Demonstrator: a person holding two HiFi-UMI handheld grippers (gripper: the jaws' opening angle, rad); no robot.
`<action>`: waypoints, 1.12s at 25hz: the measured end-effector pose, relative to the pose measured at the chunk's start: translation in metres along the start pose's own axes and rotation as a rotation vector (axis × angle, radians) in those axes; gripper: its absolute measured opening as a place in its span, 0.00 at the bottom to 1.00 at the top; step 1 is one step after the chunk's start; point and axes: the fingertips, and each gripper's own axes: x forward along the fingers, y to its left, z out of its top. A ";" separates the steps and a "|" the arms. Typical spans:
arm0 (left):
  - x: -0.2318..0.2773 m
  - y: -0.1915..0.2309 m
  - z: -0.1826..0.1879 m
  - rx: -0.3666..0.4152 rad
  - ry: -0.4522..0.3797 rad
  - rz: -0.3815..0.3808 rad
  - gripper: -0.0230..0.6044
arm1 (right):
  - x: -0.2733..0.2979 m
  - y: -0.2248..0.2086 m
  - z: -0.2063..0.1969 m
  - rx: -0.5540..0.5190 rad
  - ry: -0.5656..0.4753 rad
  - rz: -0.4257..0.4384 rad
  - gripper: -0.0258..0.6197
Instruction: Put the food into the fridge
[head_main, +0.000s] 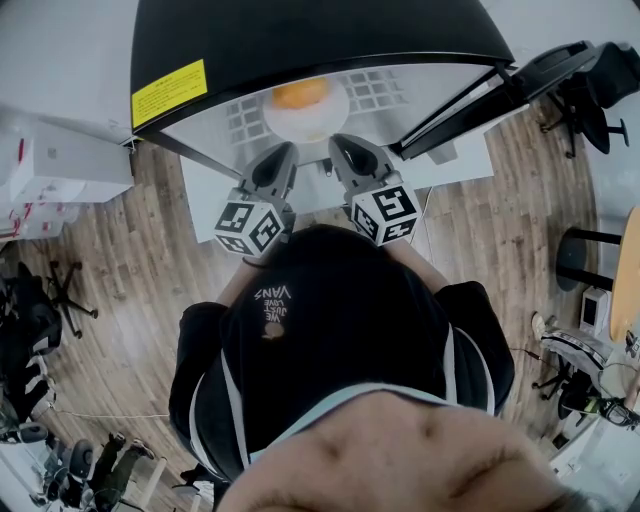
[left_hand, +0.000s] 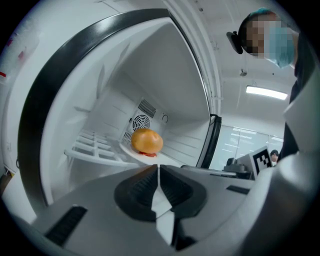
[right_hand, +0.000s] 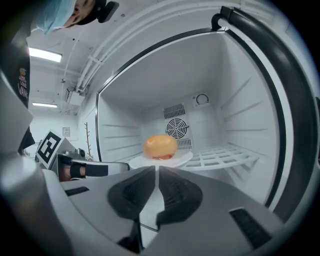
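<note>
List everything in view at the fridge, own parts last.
fridge: 1, white inside, black casing, open ahead
shelf: 1, white grid, inside fridge
plate: 1, white, on shelf
bun: 1, orange with red filling under it, on plate
fan vent: 1, white, fridge back wall
label: 1, yellow, on black casing
office chairs: at least two, black, on wooden floor on either side
person: 1, black top
left gripper: 1, grey, jaws together, tips at plate's near rim
right gripper: 1, grey, jaws closed to a slit, apparently on plate's rim
</note>
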 end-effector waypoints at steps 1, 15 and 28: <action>0.001 0.000 0.000 -0.003 -0.001 -0.002 0.08 | 0.000 -0.001 0.000 0.000 0.001 -0.001 0.09; 0.011 0.006 0.003 -0.030 -0.005 -0.017 0.08 | 0.013 -0.008 0.004 0.009 -0.006 -0.015 0.09; 0.019 0.013 0.007 -0.071 -0.014 -0.018 0.08 | 0.023 -0.012 0.008 0.004 -0.006 -0.013 0.09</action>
